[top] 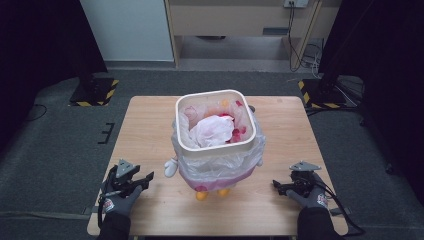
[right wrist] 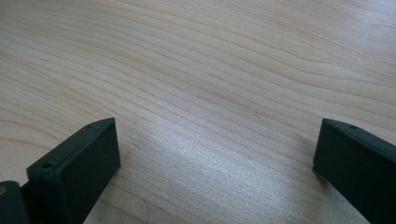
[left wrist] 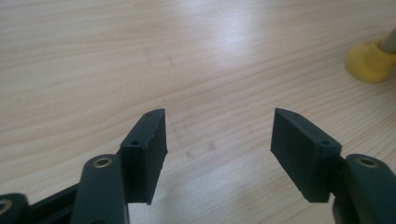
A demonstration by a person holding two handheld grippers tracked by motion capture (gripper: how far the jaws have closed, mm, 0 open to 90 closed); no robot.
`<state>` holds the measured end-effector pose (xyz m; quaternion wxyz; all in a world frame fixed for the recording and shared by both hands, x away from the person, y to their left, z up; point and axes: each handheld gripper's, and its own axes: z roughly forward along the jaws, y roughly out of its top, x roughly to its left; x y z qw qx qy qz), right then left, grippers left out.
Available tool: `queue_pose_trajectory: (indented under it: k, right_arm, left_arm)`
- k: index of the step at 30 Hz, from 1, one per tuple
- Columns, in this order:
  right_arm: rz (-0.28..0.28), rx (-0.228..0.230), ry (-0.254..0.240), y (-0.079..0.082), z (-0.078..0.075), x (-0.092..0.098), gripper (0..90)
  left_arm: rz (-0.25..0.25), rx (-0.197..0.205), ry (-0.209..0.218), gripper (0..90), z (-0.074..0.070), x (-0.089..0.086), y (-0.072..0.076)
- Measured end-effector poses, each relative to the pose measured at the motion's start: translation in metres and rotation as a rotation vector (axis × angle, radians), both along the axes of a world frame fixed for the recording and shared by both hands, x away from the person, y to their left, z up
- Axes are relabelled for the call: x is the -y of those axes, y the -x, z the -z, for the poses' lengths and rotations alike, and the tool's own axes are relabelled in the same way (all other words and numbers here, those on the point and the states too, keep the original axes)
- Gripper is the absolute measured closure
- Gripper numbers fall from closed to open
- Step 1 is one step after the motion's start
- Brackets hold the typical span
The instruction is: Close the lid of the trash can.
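Both claws parked low on the wood-grain surface, spread, nothing between the pads: left claw, right claw. Bin stands mid-surface between them, well apart from both. Rounded-square cream rim clamps a thin crinkly plastic bag, so the liner stays put; yellow feet below

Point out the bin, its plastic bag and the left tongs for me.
bin (top: 216, 146): high view, front rim.
plastic bag (top: 220, 167): high view, part hanging outside.
left tongs (top: 145, 178): high view, between the tips.
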<state>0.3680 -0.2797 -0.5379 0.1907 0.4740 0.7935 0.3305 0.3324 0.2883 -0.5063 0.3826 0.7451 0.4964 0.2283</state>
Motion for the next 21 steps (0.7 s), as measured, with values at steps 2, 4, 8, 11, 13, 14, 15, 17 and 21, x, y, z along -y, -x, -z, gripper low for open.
queue_pose_trajectory:
  k: [2, 4, 8, 11, 13, 14, 15, 17, 21]
  right_arm:
    - [0.0, 0.0, 0.0, 0.0, 0.0, 0.0, 0.7]
    - [0.0, 0.0, 0.0, 0.0, 0.0, 0.0, 0.7]
    - [0.0, 0.0, 0.0, 0.0, 0.0, 0.0, 0.7]
    - [0.0, 0.0, 0.0, 0.0, 0.0, 0.0, 0.7]
    - [0.0, 0.0, 0.0, 0.0, 0.0, 0.0, 0.7]
    - [0.0, 0.0, 0.0, 0.0, 0.0, 0.0, 0.7]
    - [0.0, 0.0, 0.0, 0.0, 0.0, 0.0, 0.7]
    - [0.0, 0.0, -0.001, 0.0, 0.0, 0.0, 0.7]
    - [0.0, 0.0, -0.001, 0.0, 0.0, 0.0, 0.7]
  left_arm:
    - [-0.01, -0.024, -0.013, 34.1, 0.003, -0.005, 0.002]
    - [-0.017, -0.059, -0.028, 31.7, 0.007, -0.009, 0.004]
    - [-0.027, -0.087, -0.059, 27.4, 0.012, -0.015, 0.007]
    - [-0.045, -0.093, -0.078, 22.7, 0.014, -0.018, 0.008]
    - [-0.062, -0.116, -0.096, 19.4, 0.017, -0.02, 0.008]
    - [-0.068, -0.132, -0.101, 17.7, 0.019, -0.022, 0.008]
    - [-0.076, -0.142, -0.106, 16.9, 0.02, -0.023, 0.008]
    - [-0.096, -0.148, -0.102, 14.8, 0.022, -0.025, 0.008]
    - [-0.11, -0.136, -0.093, 9.4, 0.025, -0.025, 0.007]
